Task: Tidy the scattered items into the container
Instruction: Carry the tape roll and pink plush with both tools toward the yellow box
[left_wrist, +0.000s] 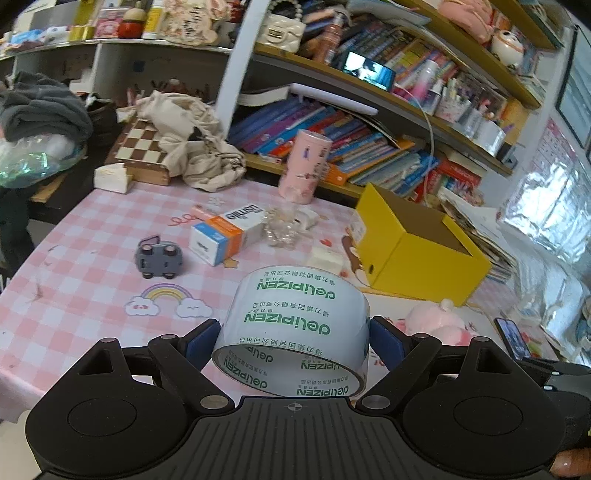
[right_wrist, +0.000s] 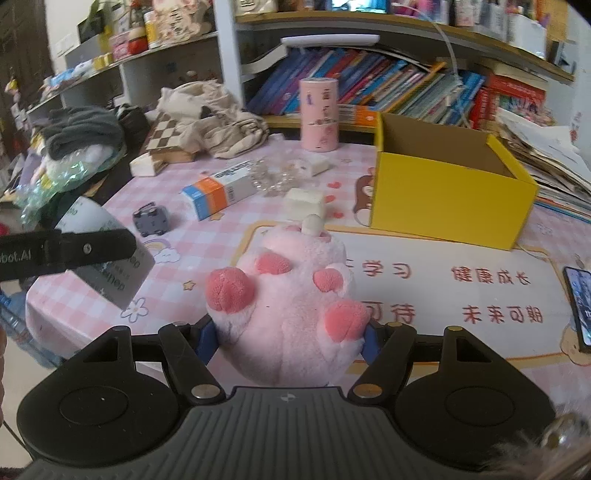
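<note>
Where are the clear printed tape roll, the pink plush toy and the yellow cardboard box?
Clear printed tape roll (left_wrist: 295, 321), left wrist view, printed outer band.
Pink plush toy (right_wrist: 291, 291), right wrist view, belly.
Yellow cardboard box (right_wrist: 443, 195), right wrist view, front wall.

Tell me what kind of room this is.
Most likely a child's study corner at home: shelves crammed with books, a pink checked cartoon tablecloth, and a folding chessboard beside heaped clothes.

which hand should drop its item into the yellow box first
Probably right: its gripper holds the pink plush facing the yellow box's open top. The left gripper, holding the tape roll, sits farther left.
</note>
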